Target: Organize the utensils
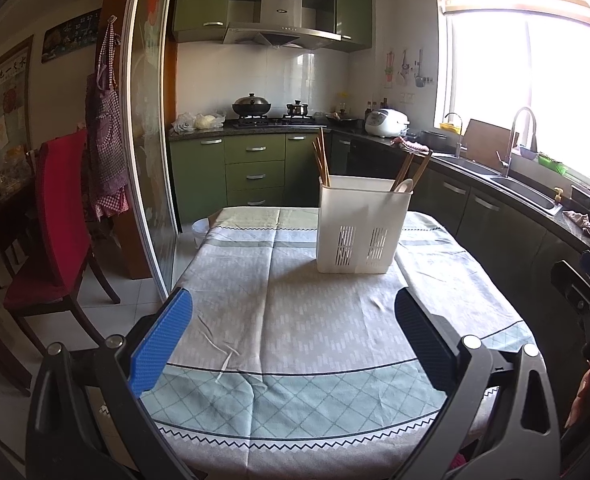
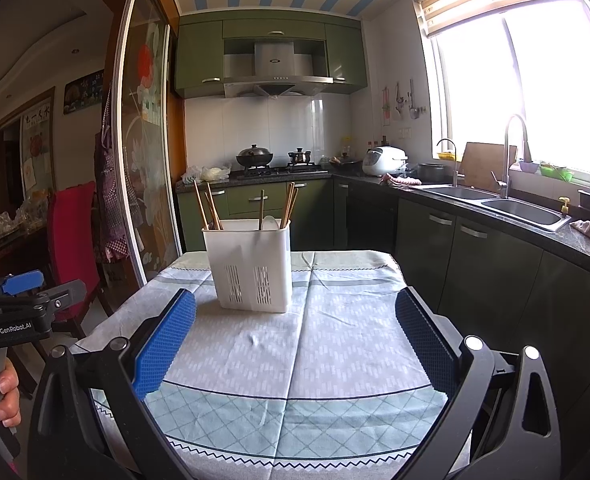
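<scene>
A white slotted utensil holder (image 1: 361, 226) (image 2: 251, 266) stands upright on the table with the patterned cloth (image 1: 287, 320) (image 2: 315, 340). Wooden chopsticks (image 1: 322, 158) (image 2: 209, 208) stick up from its left side. More wooden sticks and a white spoon (image 1: 403, 185) (image 2: 270, 222) lean in its right side. My left gripper (image 1: 293, 308) hangs open over the near part of the table, nothing between its blue pads. My right gripper (image 2: 295, 312) is open too, short of the holder. The left gripper also shows at the left edge of the right wrist view, held by a hand (image 2: 7, 396).
A red chair (image 1: 55, 216) stands left of the table by a glass sliding door (image 1: 151, 160). Green cabinets, a stove with pots (image 1: 251, 106), a rice cooker (image 1: 387, 122) and a double sink (image 2: 495, 200) line the back and right. Bare cloth lies between the grippers and the holder.
</scene>
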`<state>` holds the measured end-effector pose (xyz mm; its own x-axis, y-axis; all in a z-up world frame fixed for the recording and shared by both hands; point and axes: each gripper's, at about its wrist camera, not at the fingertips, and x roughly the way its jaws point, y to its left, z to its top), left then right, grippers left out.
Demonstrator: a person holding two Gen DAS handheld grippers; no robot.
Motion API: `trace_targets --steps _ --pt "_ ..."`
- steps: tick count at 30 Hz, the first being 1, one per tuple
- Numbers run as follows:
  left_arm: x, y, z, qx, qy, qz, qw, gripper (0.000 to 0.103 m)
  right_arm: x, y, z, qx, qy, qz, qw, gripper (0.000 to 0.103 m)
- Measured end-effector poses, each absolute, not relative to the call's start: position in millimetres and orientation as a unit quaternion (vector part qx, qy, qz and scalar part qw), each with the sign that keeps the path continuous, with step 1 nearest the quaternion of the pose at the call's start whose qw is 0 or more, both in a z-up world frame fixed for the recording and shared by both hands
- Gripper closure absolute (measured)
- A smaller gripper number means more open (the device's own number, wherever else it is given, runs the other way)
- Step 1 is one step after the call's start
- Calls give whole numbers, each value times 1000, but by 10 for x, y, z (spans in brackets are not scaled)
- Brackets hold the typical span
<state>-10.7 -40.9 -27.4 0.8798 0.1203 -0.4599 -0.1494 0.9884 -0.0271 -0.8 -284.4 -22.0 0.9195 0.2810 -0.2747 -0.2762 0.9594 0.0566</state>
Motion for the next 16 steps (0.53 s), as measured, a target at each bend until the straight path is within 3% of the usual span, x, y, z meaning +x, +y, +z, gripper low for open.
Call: trace_targets --steps 16 --pt "-59 -369 -302 -29 244 69 967 7 14 -2854 -249 9 143 141 980 5"
